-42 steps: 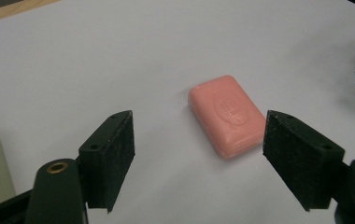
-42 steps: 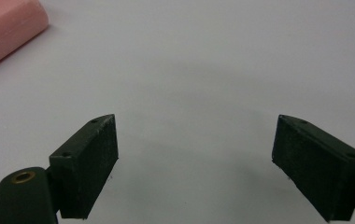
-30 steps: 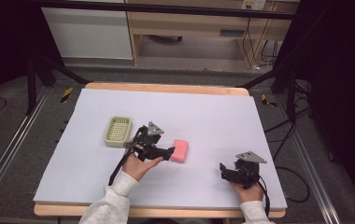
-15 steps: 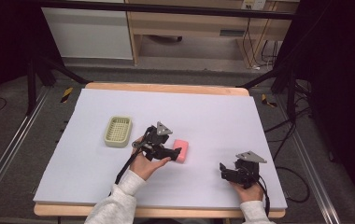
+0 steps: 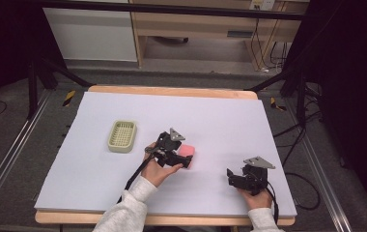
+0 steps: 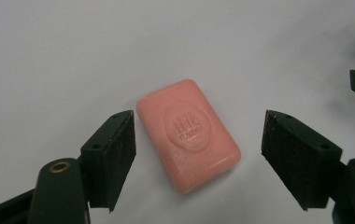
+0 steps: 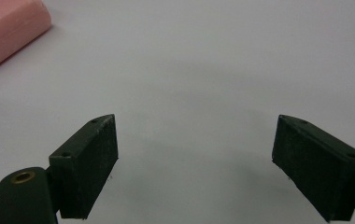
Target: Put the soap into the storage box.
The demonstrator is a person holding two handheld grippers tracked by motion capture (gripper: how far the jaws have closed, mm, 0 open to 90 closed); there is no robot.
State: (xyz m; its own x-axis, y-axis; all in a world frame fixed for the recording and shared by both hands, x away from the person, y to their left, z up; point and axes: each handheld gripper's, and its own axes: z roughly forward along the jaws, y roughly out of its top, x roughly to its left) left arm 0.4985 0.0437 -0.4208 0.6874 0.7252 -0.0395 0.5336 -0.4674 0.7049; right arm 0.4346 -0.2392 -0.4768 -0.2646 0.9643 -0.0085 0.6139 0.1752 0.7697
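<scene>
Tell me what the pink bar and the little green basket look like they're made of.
The pink bar looks like soap: matte, waxy, rounded edges, a logo pressed into its top. The green basket looks like moulded plastic, pale and smooth, with a slotted grid floor; it is too small to tell for sure.

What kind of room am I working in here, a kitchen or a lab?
Most likely a lab or recording workspace, not a kitchen. The table is covered with a plain pale sheet, dark stand legs flank it, cables trail over the bare floor, and wooden shelving stands behind.
</scene>
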